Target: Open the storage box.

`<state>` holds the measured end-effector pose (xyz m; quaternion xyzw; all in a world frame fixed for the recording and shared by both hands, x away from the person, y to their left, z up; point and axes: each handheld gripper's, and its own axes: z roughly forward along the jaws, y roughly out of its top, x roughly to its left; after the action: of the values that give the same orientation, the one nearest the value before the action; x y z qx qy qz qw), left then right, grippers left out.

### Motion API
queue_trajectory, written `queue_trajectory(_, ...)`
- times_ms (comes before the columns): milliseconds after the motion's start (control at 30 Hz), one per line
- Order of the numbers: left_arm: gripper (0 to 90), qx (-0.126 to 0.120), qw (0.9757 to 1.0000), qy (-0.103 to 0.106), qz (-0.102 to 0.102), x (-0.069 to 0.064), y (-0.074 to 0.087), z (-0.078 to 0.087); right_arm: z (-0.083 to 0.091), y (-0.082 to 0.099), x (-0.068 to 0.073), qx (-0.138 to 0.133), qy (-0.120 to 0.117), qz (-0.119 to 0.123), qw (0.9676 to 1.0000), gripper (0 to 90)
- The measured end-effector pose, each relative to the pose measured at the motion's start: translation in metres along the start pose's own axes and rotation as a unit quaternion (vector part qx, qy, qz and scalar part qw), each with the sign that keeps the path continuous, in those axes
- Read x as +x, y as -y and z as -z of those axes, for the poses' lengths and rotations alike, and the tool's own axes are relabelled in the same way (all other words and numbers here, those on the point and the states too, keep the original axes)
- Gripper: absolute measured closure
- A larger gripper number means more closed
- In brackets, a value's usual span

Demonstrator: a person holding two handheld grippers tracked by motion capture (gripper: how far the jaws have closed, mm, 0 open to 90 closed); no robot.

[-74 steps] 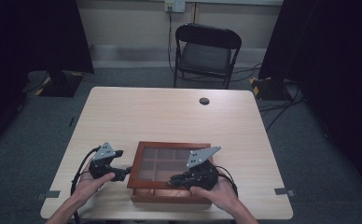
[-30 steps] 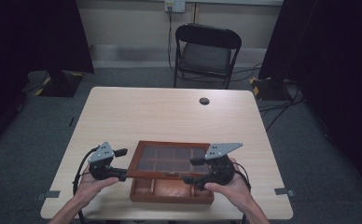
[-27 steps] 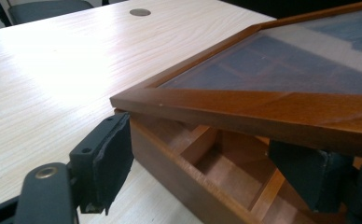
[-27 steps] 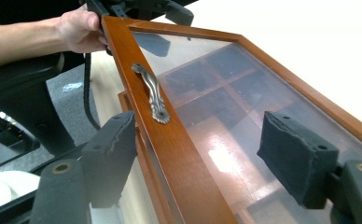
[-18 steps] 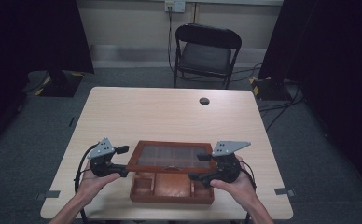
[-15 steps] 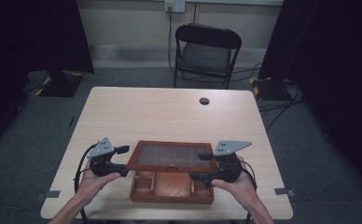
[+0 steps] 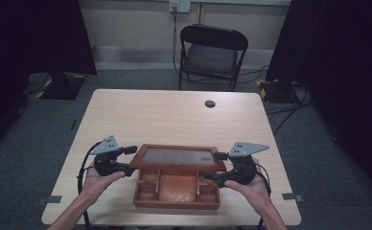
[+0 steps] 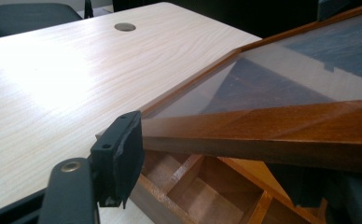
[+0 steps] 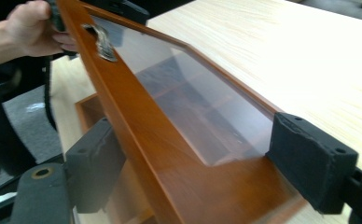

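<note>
**Glass lid lifted off the wooden box, a gripper at each end**

The glass-paned lid is raised above the wooden box, which sits at the near edge of the table with its compartments exposed. The left gripper has its jaws around the lid's left frame edge; they have just been closing, one pad against the wood. The right gripper straddles the lid's right corner, its jaws having just widened, and whether both pads press I cannot tell. Beyond the table stands a folding chair.
</note>
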<state>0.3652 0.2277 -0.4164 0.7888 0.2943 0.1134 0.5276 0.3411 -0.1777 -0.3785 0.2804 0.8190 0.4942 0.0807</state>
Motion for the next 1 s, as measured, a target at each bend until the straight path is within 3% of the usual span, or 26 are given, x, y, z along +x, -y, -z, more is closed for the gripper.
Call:
queue_trajectory(267,33.5,-0.006,1.0,0.0,0.006,0.001,-0.003,-0.003,0.001,0.002,-0.01,-0.005,0.017,-0.014,0.9998,19.4)
queue_trajectory(500,35.2,0.0,1.0,-0.007,0.001,0.003,-0.014,-0.004,0.0,-0.001,-0.018,-0.025,0.037,-0.021,0.9988,27.1)
queue_trajectory(667,35.7,0.002,1.0,-0.004,0.007,0.006,-0.017,-0.009,-0.002,-0.005,-0.024,-0.028,0.02,-0.028,0.999,29.5)
queue_trajectory(1000,39.2,-0.002,1.0,0.006,0.005,0.005,-0.027,-0.016,-0.004,-0.01,-0.032,-0.037,0.017,-0.044,0.9982,33.8)
